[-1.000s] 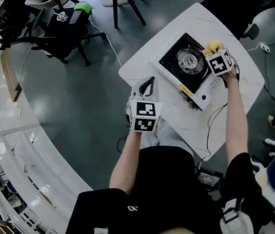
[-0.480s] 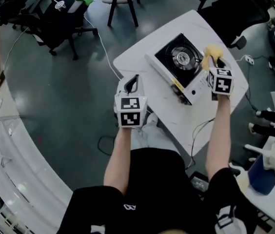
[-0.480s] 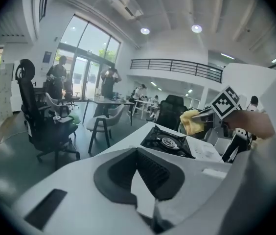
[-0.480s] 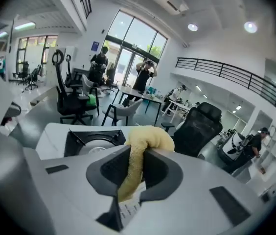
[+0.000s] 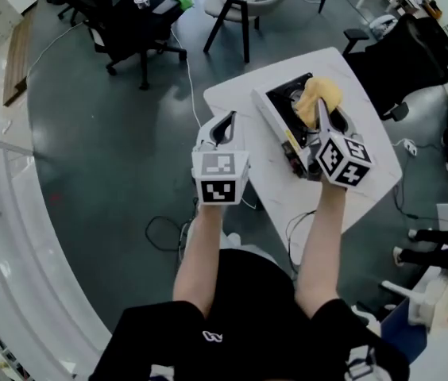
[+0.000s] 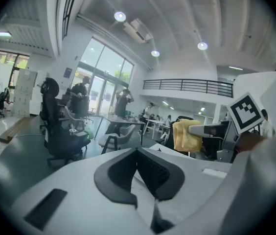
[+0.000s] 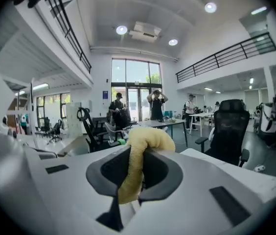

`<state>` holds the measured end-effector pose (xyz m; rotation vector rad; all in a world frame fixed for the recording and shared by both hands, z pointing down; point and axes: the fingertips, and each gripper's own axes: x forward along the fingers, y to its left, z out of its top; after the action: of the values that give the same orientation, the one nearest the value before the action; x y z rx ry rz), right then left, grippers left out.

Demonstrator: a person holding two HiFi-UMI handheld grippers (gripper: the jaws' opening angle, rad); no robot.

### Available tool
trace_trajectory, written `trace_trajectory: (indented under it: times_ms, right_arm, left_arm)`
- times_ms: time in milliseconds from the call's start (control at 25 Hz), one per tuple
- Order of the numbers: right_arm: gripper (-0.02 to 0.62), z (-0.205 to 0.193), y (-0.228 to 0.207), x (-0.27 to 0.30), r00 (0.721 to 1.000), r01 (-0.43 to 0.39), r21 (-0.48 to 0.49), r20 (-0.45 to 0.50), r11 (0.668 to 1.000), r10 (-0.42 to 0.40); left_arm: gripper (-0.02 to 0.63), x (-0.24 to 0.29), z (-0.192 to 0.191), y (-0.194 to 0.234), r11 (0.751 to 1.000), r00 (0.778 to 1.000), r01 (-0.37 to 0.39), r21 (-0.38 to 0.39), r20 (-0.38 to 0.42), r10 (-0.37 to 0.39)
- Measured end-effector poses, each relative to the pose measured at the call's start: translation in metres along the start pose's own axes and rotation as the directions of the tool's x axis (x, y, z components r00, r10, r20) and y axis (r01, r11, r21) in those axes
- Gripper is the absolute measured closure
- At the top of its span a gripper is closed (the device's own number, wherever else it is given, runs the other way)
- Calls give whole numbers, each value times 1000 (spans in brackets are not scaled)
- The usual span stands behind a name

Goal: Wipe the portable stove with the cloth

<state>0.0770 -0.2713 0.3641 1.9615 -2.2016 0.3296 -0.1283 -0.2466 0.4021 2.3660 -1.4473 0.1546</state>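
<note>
Head view: right hand-held gripper [image 5: 320, 124] clamps cloth [image 5: 319, 98] over stove [image 5: 280, 103] edge.

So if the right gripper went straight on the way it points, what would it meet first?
Likely nothing near. The right gripper, shut on the yellow cloth, points level over the white portable stove and white table; beyond lies open floor up to distant black office chairs. Depth is unclear.

A white table [image 5: 238, 98] carries the portable stove [image 5: 281, 103].
</note>
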Motion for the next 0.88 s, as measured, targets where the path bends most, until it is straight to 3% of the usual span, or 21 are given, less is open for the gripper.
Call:
trace_trajectory:
  times_ms: [120,280,400,520,680,880]
  right_arm:
    - [557,20,31,-37,994,-69,75,93,995,62]
    - [557,10,57,-95,979,-156,46,140,987,148]
    - [557,-23,57,-124,985,-159,-10,73,987,159]
    - [557,-35,58,-154,979,-187,-52,71,981,190]
    - [557,-12,59,-190,960,-225,-109,145,968,239]
    - [557,11,47,-223,954,-174,-156,218,972,205]
  left_arm:
    - [612,-34,15,-11,998,996,-55,-38,61,57]
    - [612,-79,15,-42,995,987,-96,-37,127,99]
    - [612,-108,-4,-56,992,984,-123,-26,127,125]
    - [612,-131,-7,-76,993,982,-120,14,147,116]
    - [612,-148,15,-98,992,975,-117,53,194,105]
    - [612,-160,28,-130,989,969,-104,103,233,78]
